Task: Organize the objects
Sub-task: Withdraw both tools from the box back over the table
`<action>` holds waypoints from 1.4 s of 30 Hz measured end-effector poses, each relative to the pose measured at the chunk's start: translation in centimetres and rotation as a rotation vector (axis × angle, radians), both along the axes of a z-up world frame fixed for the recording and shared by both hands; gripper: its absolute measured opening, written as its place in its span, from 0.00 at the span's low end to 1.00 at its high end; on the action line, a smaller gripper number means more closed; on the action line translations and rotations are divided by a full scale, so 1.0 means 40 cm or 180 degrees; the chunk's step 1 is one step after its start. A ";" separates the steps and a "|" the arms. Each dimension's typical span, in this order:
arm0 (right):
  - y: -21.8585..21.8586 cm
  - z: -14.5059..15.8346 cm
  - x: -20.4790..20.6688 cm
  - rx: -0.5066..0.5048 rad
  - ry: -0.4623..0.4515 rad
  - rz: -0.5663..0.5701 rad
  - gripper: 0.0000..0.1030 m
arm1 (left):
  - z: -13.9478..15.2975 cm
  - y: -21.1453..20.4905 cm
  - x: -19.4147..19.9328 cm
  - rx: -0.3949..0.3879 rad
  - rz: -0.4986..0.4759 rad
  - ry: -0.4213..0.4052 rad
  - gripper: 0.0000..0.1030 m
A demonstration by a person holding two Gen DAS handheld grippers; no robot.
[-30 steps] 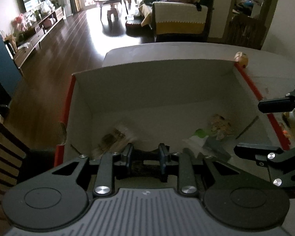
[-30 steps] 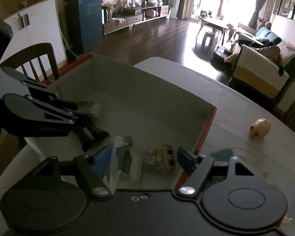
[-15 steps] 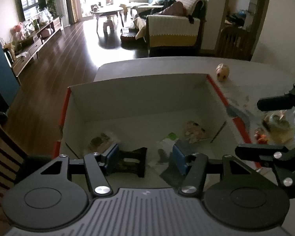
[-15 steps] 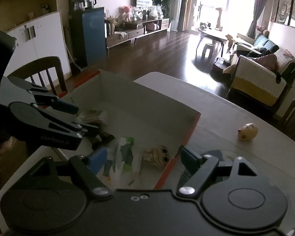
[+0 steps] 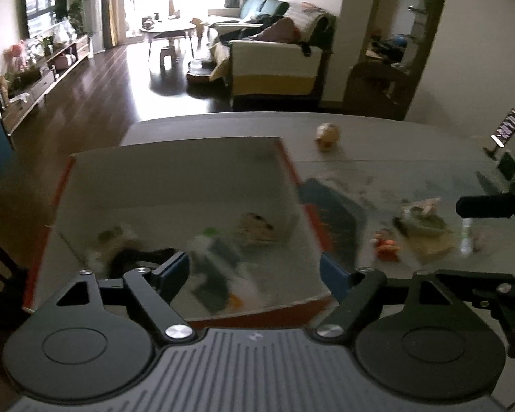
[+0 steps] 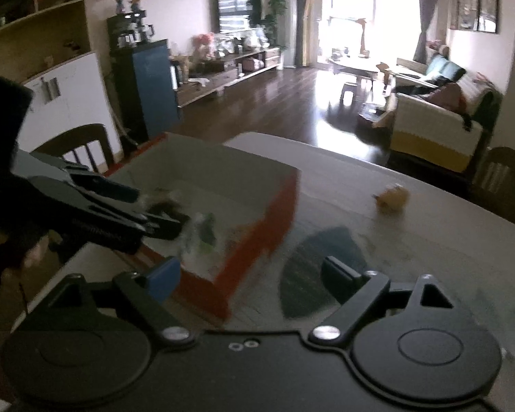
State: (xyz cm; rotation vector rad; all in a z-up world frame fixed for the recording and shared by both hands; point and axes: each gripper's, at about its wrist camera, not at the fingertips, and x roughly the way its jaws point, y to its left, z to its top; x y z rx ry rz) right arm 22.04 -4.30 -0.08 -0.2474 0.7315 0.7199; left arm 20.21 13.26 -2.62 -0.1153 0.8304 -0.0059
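Observation:
A white cardboard box point(image 5: 175, 185) with red edges lies on the grey table. Inside it lie a black clip point(image 5: 137, 257), a green and white packet point(image 5: 216, 257) and a tan face toy point(image 5: 255, 228), all blurred. My left gripper point(image 5: 254, 273) hovers open over the box's near edge, holding nothing. My right gripper point(image 6: 250, 274) is open too, above the box's red corner point(image 6: 278, 213) and a dark blue pad point(image 6: 326, 257). A round tan toy point(image 5: 328, 134) sits on the table beyond the box. In the right wrist view the left gripper point(image 6: 151, 209) reaches over the box.
To the right of the box lie a small orange toy point(image 5: 386, 245) and a clear packet point(image 5: 424, 219). One of the right gripper's fingers point(image 5: 484, 206) crosses the far right. A dark chair point(image 6: 82, 140) stands behind the box. The table's far edge drops to a dark wooden floor.
My left gripper opened, let go of the black clip inside the box and drew back upward. My right gripper pulled back out of the box toward the right.

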 end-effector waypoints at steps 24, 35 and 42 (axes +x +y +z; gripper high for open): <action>-0.571 -0.154 0.072 -0.0301 0.0096 -0.0955 0.87 | -0.107 -0.416 0.095 0.0107 -0.0267 0.0017 1.00; -0.675 -0.271 0.172 -0.0408 0.0225 -0.1123 0.86 | -0.220 -0.475 0.195 0.0184 -0.0160 0.0130 1.00; -0.680 -0.339 0.216 -0.0522 0.0299 -0.1020 0.85 | -0.290 -0.494 0.239 0.0243 -0.0162 0.0282 1.00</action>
